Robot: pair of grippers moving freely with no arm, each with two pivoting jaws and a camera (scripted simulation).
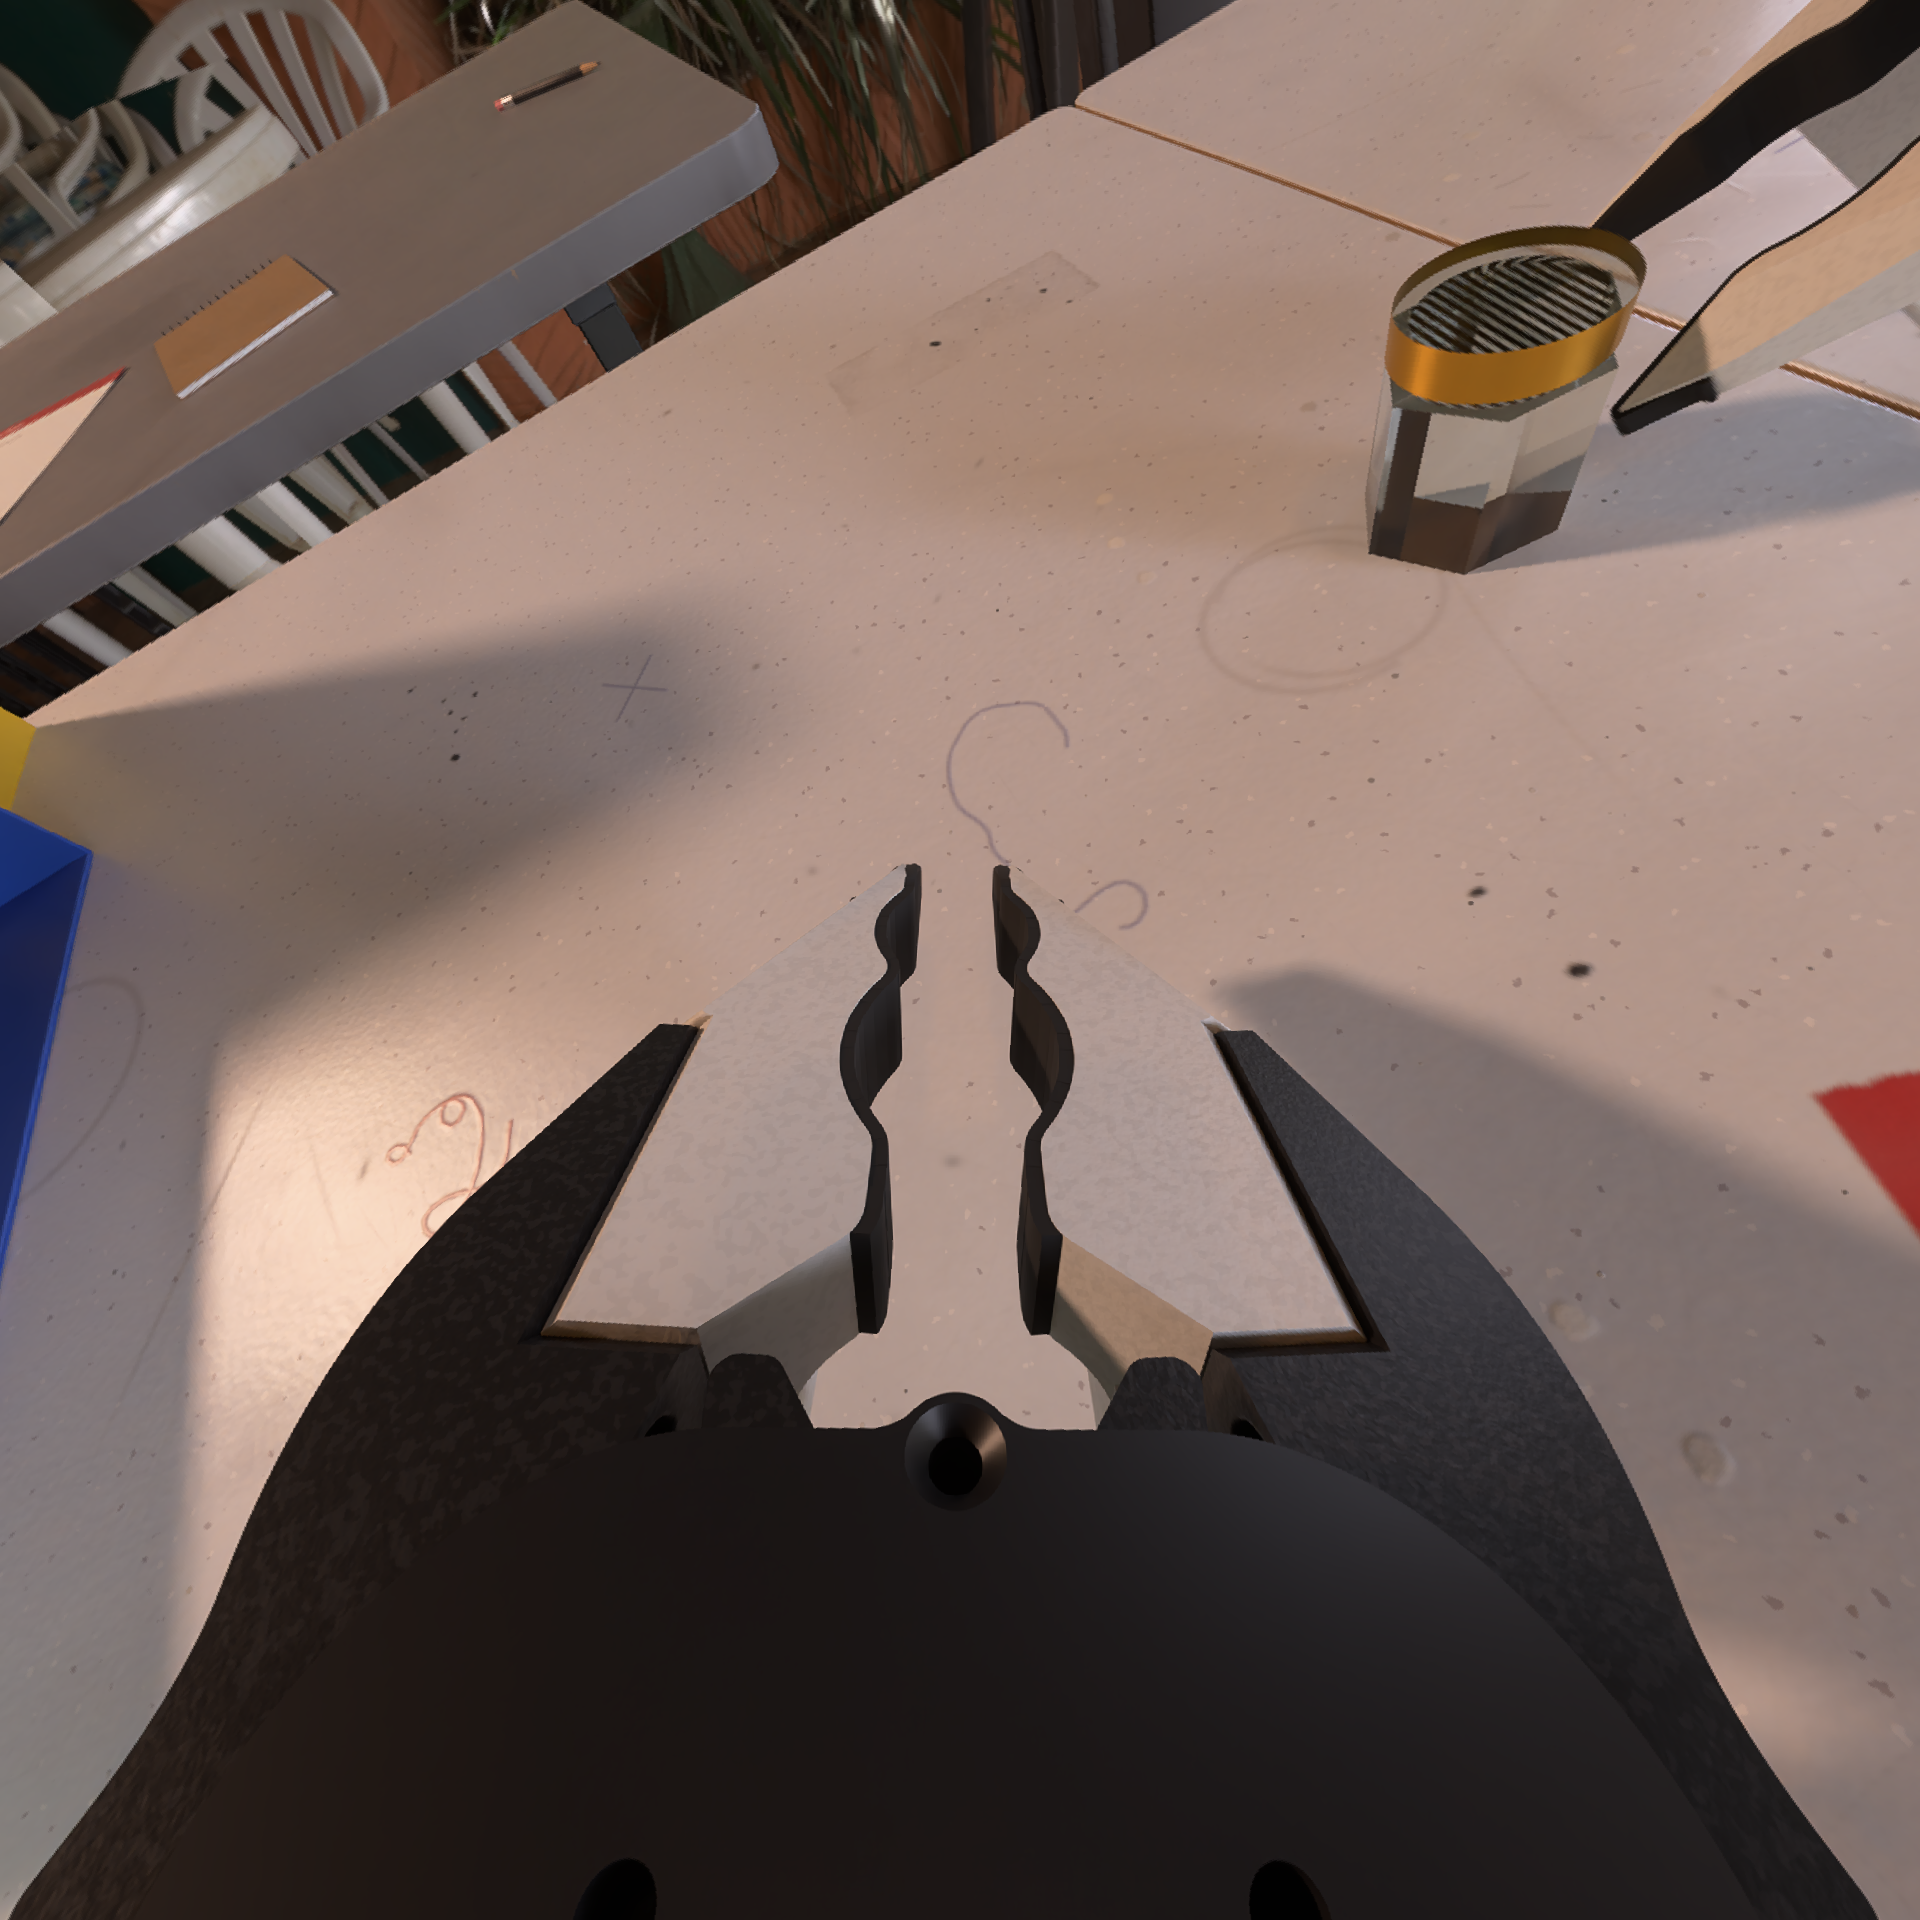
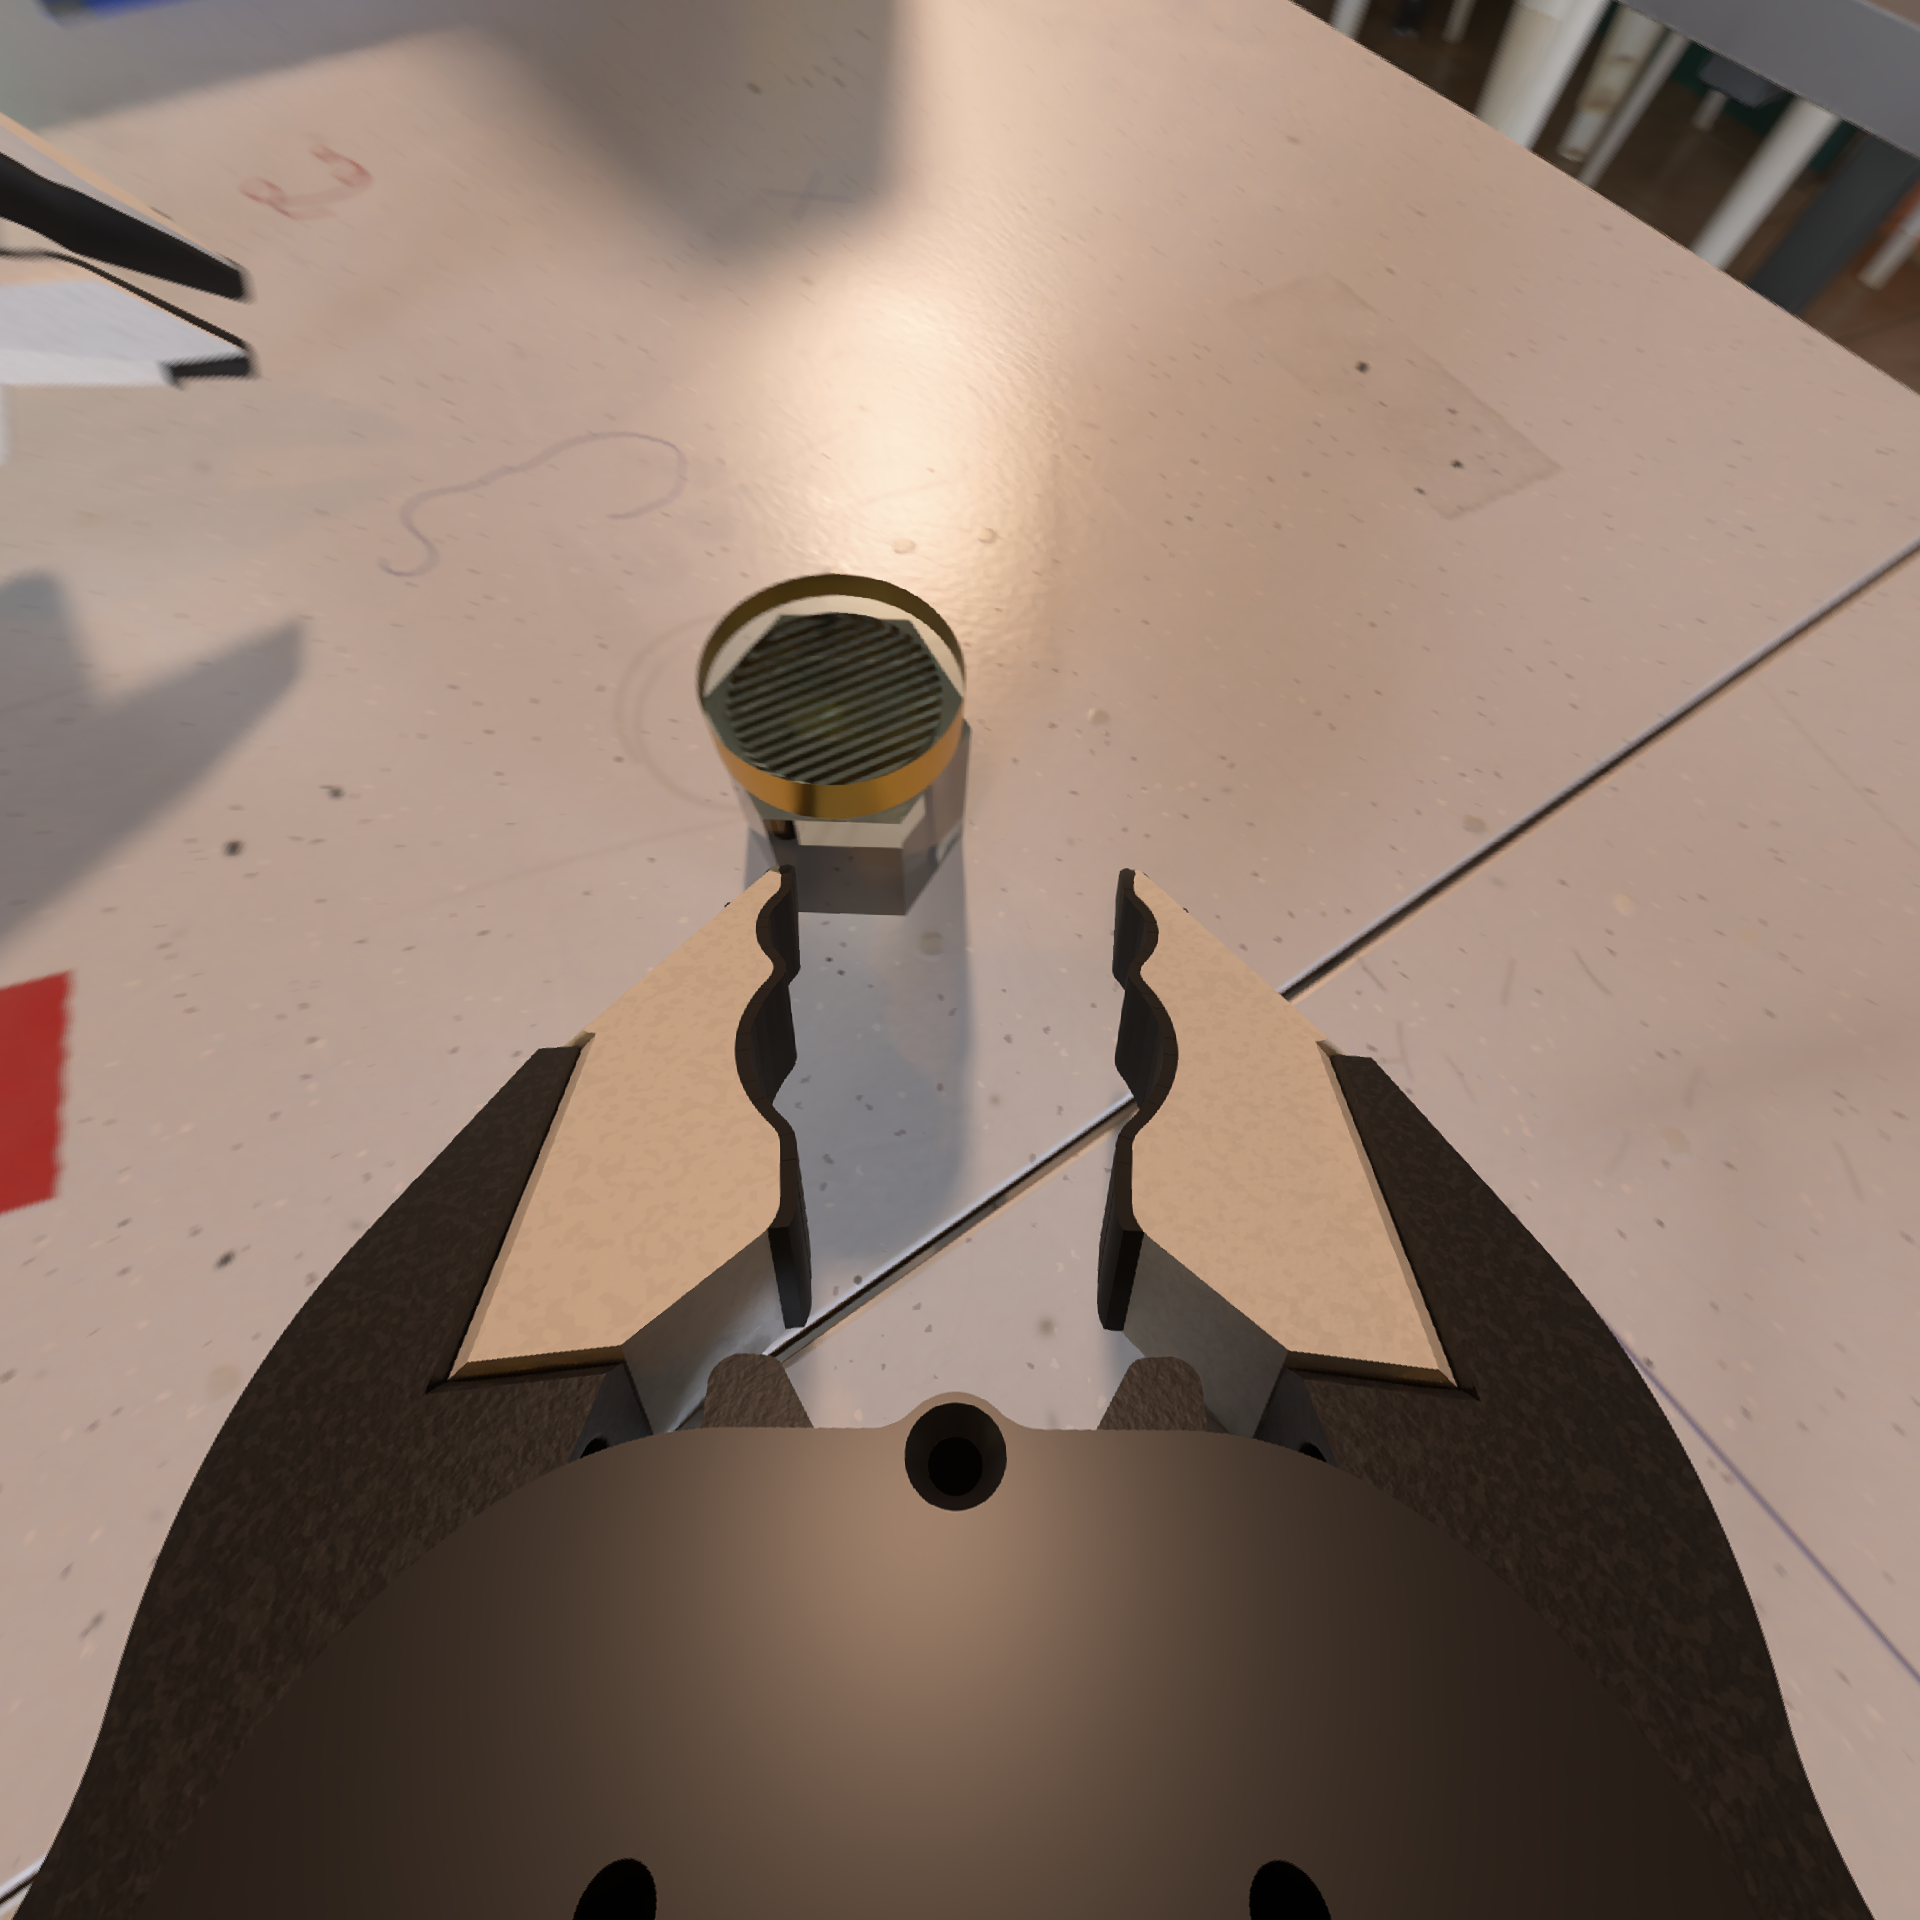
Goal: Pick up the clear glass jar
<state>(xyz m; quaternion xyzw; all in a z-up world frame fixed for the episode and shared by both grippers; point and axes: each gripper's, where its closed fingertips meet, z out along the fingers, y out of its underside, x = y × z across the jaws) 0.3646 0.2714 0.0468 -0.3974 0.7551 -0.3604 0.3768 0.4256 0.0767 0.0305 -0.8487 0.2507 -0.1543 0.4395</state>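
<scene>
The clear glass jar [image 1: 1486, 416] has a gold lid and flat sides and stands upright on the pale table [image 1: 935, 520], at the upper right of the left wrist view. In the right wrist view the jar [image 2: 842, 748] stands just beyond my right gripper [image 2: 951, 878], a little left of its centre line. That gripper is open and empty, and its left fingertip is close to the jar's base. The left wrist view shows the right gripper [image 1: 1642, 317] at the jar's far right side. My left gripper [image 1: 956, 873] is nearly closed and empty, far from the jar. It also shows in the right wrist view [image 2: 229, 322].
A blue bin [image 1: 31, 987] sits at the left edge. A red patch [image 1: 1881, 1143] lies on the table. A seam [image 2: 1455, 862] runs between two tabletops. A separate grey table [image 1: 416, 239] at the back left carries a pencil [image 1: 545, 85] and a brown pad [image 1: 244, 322].
</scene>
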